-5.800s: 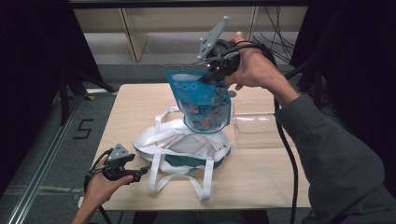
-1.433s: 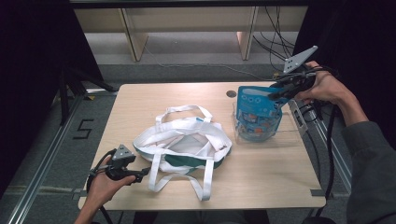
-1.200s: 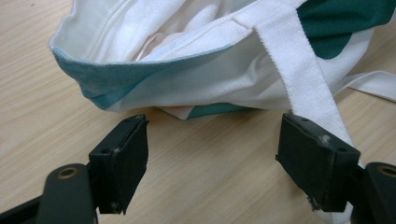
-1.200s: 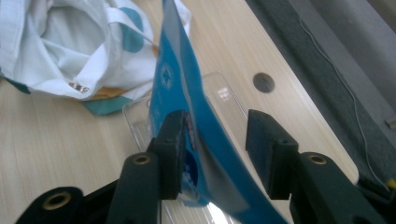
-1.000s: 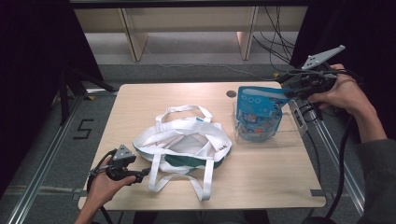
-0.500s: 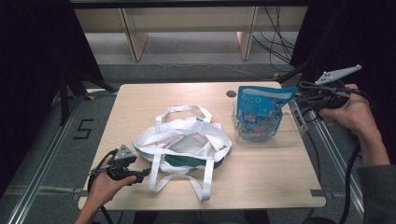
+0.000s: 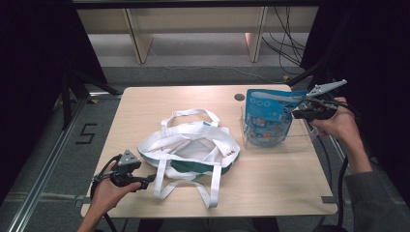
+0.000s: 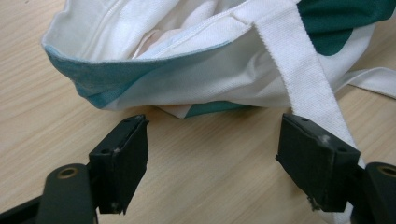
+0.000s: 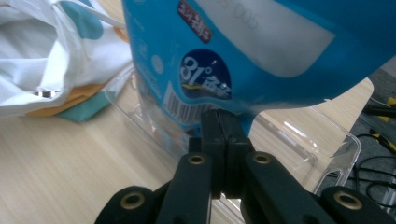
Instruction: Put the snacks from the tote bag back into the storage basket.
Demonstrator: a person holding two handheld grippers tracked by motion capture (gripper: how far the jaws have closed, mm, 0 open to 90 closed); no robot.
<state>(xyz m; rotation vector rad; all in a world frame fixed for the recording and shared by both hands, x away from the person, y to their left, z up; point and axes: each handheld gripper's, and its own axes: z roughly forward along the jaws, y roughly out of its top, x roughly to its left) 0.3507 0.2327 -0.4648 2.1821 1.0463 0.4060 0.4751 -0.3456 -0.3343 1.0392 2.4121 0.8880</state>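
A white and green tote bag (image 7: pixel 188 150) lies slumped in the middle of the table, mouth up, straps spread. A blue printed pouch (image 7: pixel 266 121) stands upright in a clear plastic tray (image 7: pixel 290 142) at the right. My right gripper (image 7: pixel 296 114) is beside the pouch's upper right edge. In the right gripper view its jaws (image 9: pixel 224 116) are pressed together just under the pouch (image 9: pixel 261 56), with nothing visible between them. My left gripper (image 7: pixel 147 181) rests on the table at the bag's near left. It is open (image 8: pixel 212 140), facing the bag's side (image 8: pixel 187 70), with a strap (image 8: pixel 308 79) running past one jaw.
A small round hole (image 7: pixel 239 97) sits in the tabletop behind the tray. The tray (image 9: pixel 299 140) reaches close to the table's right edge. Cables (image 7: pixel 290 43) hang beyond the far right corner. Bare wood (image 7: pixel 270 188) lies in front of the bag and tray.
The pouch, earlier held above the bag, now stands in the tray. Over the last second my right hand has drawn right and sunk beside it. The left gripper has not moved.
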